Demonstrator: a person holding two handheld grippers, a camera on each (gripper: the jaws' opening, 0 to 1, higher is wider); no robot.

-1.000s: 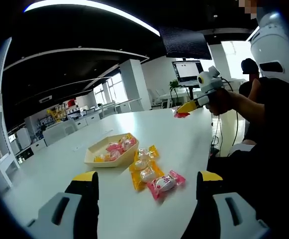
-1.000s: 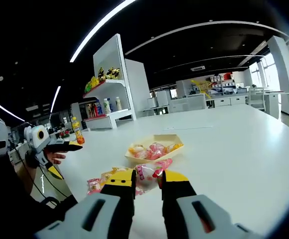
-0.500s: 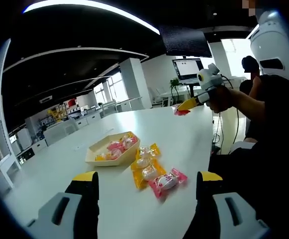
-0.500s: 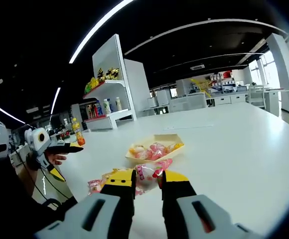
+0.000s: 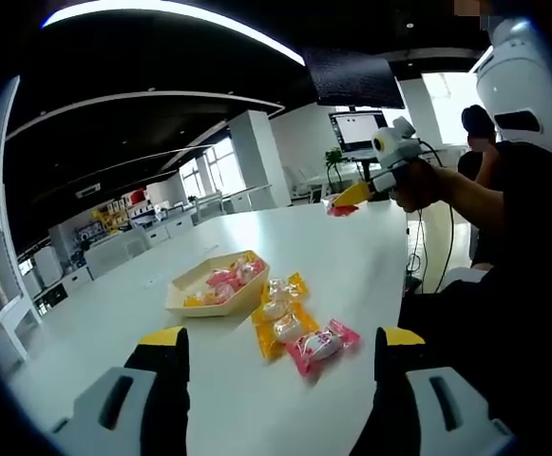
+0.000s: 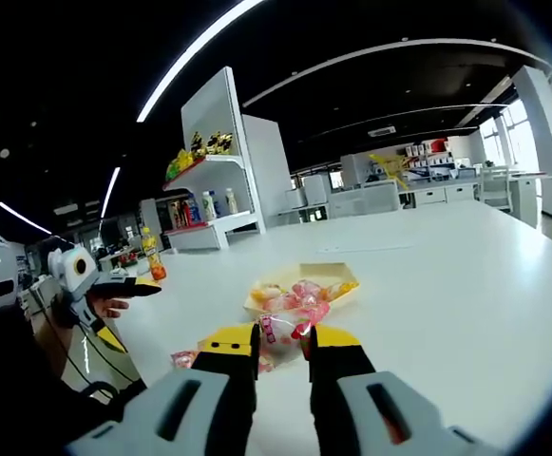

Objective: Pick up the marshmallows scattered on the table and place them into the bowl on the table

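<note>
Three wrapped marshmallows, two yellow packets and a pink one, lie on the white counter beside the cream hexagonal bowl in left gripper view, ahead of the left gripper, jaws spread wide, nothing between. Right gripper view: right gripper jaws clenched on a pink-wrapped marshmallow, held above counter, short of bowl. Bowl has several pink/yellow packets inside.

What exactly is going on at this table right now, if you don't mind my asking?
A person is clearing wrapped marshmallows into a bowl on the white table. The right gripper is shut on a pink marshmallow packet, held in the air short of the bowl. The left gripper is open; two yellow packets and a pink one lie before it.
</note>
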